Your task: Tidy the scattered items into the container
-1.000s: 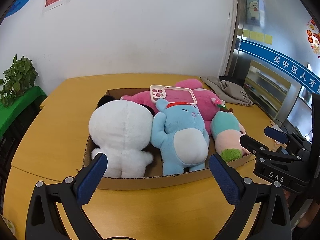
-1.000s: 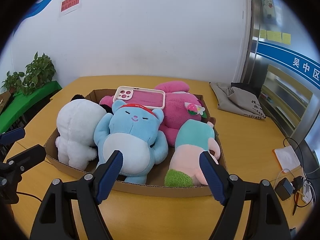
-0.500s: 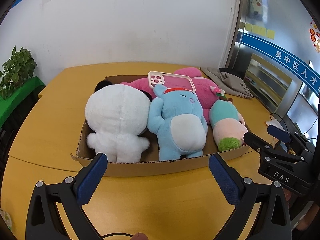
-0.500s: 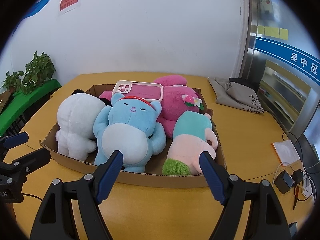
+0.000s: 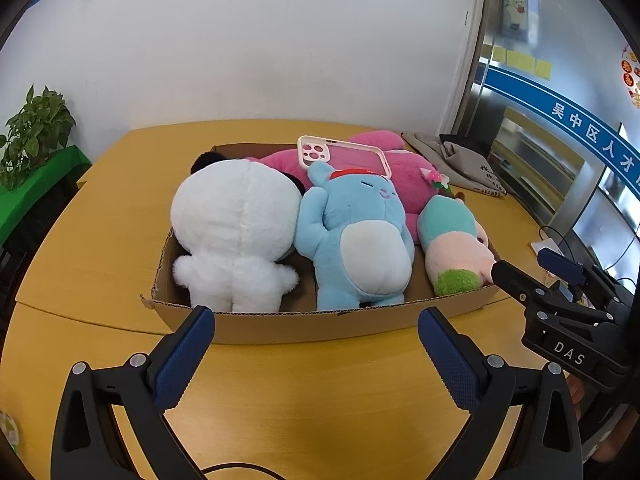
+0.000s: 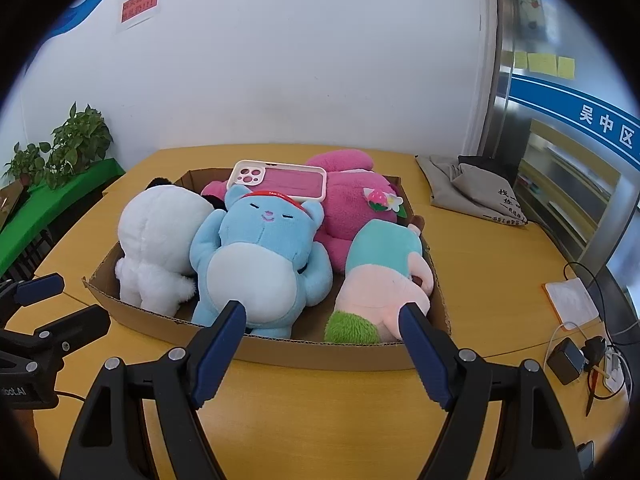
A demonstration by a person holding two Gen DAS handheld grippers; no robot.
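A shallow cardboard box (image 5: 304, 326) (image 6: 320, 354) on the yellow table holds a white plush (image 5: 236, 228) (image 6: 156, 236), a blue plush (image 5: 360, 240) (image 6: 260, 256), a pink plush (image 5: 404, 176) (image 6: 356, 208) and a teal-and-pink plush (image 5: 452, 240) (image 6: 384, 276). A pink phone case (image 5: 344, 156) (image 6: 280, 182) lies on top of the plushes. My left gripper (image 5: 316, 344) is open and empty, just in front of the box. My right gripper (image 6: 322, 338) is open and empty at the box's near wall; it also shows in the left wrist view (image 5: 536, 276).
A grey cloth bag (image 6: 476, 192) (image 5: 460, 164) lies at the table's back right. A charger and cables (image 6: 576, 356) and a white pad (image 6: 570, 300) sit at the right edge. Potted plants (image 6: 64, 148) stand on a green-covered stand at the left.
Both grippers have drawn back a little from the box, which sits farther away in both views. Both stay open and empty. The box's contents have not moved.
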